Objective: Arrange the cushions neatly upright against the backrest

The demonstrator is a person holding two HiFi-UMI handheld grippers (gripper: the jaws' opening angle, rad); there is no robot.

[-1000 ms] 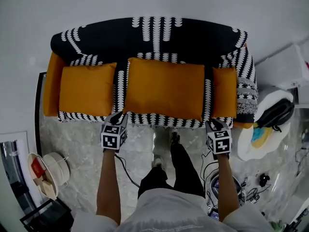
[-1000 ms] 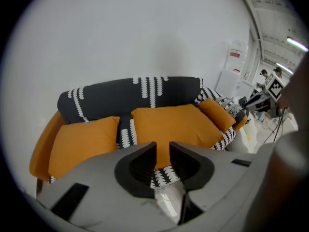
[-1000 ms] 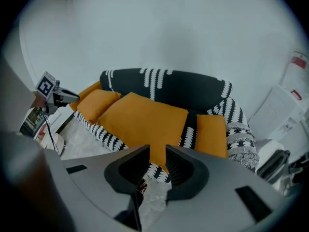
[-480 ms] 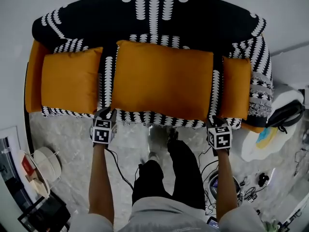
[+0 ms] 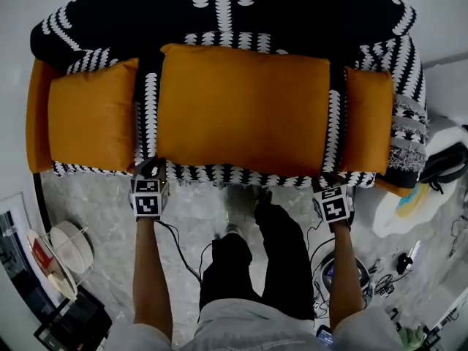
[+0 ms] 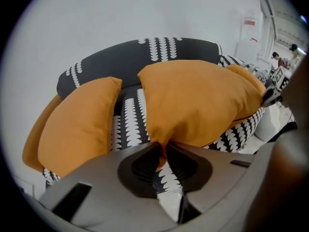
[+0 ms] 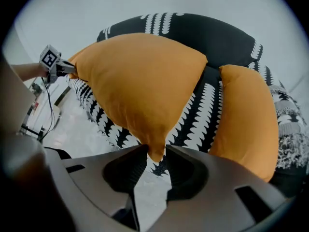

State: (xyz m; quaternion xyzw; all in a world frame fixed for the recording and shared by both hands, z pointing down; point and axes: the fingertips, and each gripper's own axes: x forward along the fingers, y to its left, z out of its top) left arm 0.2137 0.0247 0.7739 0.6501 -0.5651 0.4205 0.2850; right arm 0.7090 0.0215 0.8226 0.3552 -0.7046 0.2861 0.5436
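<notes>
The left cushion [image 5: 91, 115] rests at the sofa's [image 5: 219, 6] left end. The left gripper [image 6: 162, 151], its jaws just closed narrow, pinches the middle cushion's [image 5: 245, 112] front-left corner at the seat's front edge. That small a bite may slip. The right gripper's [image 7: 155, 153] jaws have just opened wide around the front-right corner without pressing it, so lifting now would likely swing the cushion lopsided into the right cushion [image 5: 368, 119]. What looks like a pale round basket [image 5: 69, 241] stands on the floor at left; its contents are unclear.

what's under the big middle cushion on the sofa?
The large orange cushion rests on the black-and-white sofa cover, which shows beside it and along the front edge. The seat directly beneath is covered; anything there cannot be seen.
</notes>
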